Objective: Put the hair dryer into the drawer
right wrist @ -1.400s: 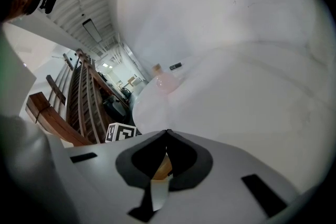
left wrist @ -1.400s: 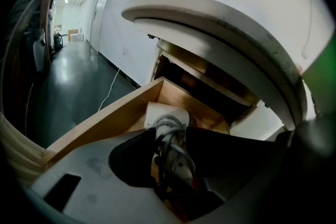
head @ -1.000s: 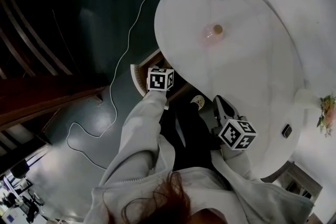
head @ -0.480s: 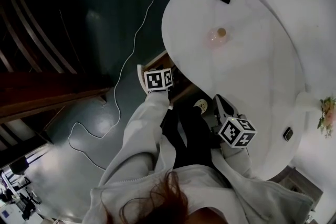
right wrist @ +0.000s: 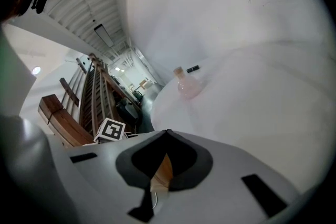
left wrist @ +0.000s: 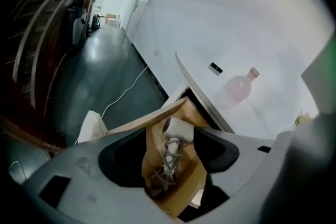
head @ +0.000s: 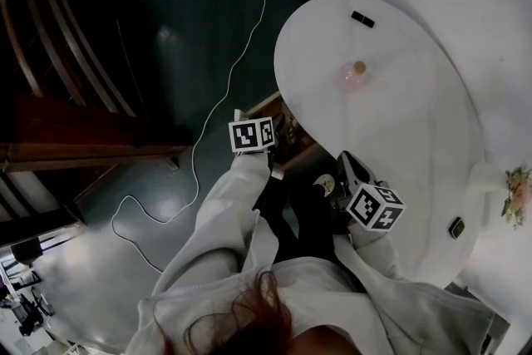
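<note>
Hair dryer (left wrist: 177, 128) is already down in the open light-wood drawer (left wrist: 191, 186), with nothing gripping it.

- **Table:** round white table (head: 399, 145). The drawer sticks out from under its rim.
- **Left gripper** (left wrist: 169, 144): hangs just off the table's rim over the drawer. Jaws are wide apart and empty, and the dryer only shows through the gap.
- **Right gripper** (right wrist: 167, 134): also by the table's rim, tips together, holding nothing.

Risks, my read:
- The drawer looks narrow and the dryer's head seems to sit high at the table end. If the drawer gets shut, the head could jam against the rim.
- Loose cord could ride over the drawer wall and get pinched.
- The open left jaws could hook a cord loop on withdrawal and drag the dryer back up.

Dryer look: white plastic body, rounded head at the table end, handle running away from the table. Grey cord (left wrist: 165, 168) is bunched in untidy loops round the handle.
</note>
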Tool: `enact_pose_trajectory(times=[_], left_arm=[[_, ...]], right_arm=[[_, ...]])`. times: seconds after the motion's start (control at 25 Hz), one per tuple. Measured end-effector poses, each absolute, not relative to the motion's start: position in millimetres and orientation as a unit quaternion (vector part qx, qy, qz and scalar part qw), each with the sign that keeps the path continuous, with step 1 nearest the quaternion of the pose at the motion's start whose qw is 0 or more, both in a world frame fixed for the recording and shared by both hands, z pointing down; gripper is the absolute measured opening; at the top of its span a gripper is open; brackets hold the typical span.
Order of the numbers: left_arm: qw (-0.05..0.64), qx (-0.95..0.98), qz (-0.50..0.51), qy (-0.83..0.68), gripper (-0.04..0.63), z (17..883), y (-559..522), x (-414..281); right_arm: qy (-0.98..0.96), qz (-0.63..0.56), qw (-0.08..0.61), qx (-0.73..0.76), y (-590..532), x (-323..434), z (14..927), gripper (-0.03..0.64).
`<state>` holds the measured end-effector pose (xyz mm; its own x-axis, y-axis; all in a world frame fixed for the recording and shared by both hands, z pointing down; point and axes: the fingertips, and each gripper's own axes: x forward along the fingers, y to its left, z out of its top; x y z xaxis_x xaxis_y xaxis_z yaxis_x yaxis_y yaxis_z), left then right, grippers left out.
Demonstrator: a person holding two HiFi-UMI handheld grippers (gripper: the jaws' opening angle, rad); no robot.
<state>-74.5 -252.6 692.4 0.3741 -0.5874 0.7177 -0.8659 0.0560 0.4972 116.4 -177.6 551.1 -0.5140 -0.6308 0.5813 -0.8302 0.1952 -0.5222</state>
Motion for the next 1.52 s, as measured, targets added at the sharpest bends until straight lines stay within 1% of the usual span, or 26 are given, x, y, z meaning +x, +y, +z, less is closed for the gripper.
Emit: enact_pose_trajectory(times=[0.32, 0.88, 1.08, 1.2, 1.24, 1.36, 1.52], left_arm=[[0.483, 0.676, 0.107, -0.545, 0.27, 654, -231, -85], [0.455, 0.678, 0.054, -0.575, 0.27, 591, -189, -105], [0.426, 0.679, 0.038, -0.597, 0.27, 561, -177, -117], [0.395, 0.692, 0.011, -0.605, 0.267, 532, -176, -123], [0.382, 0.697, -0.002, -0.607, 0.259, 521, -176, -125], [0.343, 0.71, -0.045, -0.614, 0.207, 485, -174, -132], [0.297, 0.727, -0.081, -0.614, 0.172, 446, -169, -138]], right_arm=[[-0.782, 0.414, 0.102, 0.454, -188, 97, 536, 0.051], [-0.806, 0.402, 0.09, 0.424, -197, 79, 516, 0.051], [-0.826, 0.365, 0.097, 0.419, -207, 72, 502, 0.051], [-0.834, 0.351, 0.094, 0.414, -215, 67, 496, 0.051], [-0.837, 0.347, 0.093, 0.413, -217, 66, 493, 0.051], [-0.847, 0.33, 0.095, 0.406, -222, 60, 483, 0.051], [-0.868, 0.299, 0.086, 0.388, -227, 46, 455, 0.051]])
